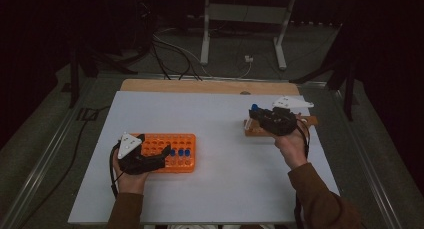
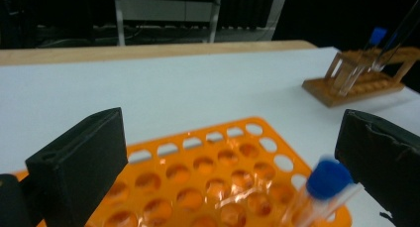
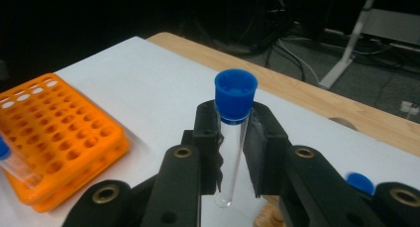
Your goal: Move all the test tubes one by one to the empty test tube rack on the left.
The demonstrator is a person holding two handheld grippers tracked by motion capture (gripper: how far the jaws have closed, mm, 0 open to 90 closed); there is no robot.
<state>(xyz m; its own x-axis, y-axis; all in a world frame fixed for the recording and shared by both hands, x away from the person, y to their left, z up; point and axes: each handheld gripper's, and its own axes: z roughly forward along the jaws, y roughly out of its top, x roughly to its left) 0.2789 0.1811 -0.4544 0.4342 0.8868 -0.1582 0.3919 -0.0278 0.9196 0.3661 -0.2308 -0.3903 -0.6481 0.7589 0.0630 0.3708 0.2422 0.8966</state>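
My right gripper (image 3: 232,115) is shut on a clear test tube with a blue cap (image 3: 236,90), held upright between the jaws. In the high view this gripper (image 1: 262,114) hangs over the wooden rack (image 1: 305,121) at the table's right, and the held tube's cap (image 1: 255,108) shows at its left side. My left gripper (image 1: 152,146) sits over the orange rack (image 1: 182,139) at the left with its jaws wide apart. In the left gripper view the jaws (image 2: 233,133) hold nothing, and a blue-capped tube (image 2: 324,187) stands in the orange rack (image 2: 213,167) near the right jaw.
The orange rack holds three blue-capped tubes (image 1: 180,152) at its near right. Another blue cap (image 3: 360,182) shows low beside the right gripper. The wooden rack (image 2: 356,81) still carries tubes. A white board (image 1: 215,189) covers the table; a wooden strip (image 1: 200,85) runs along its far edge.
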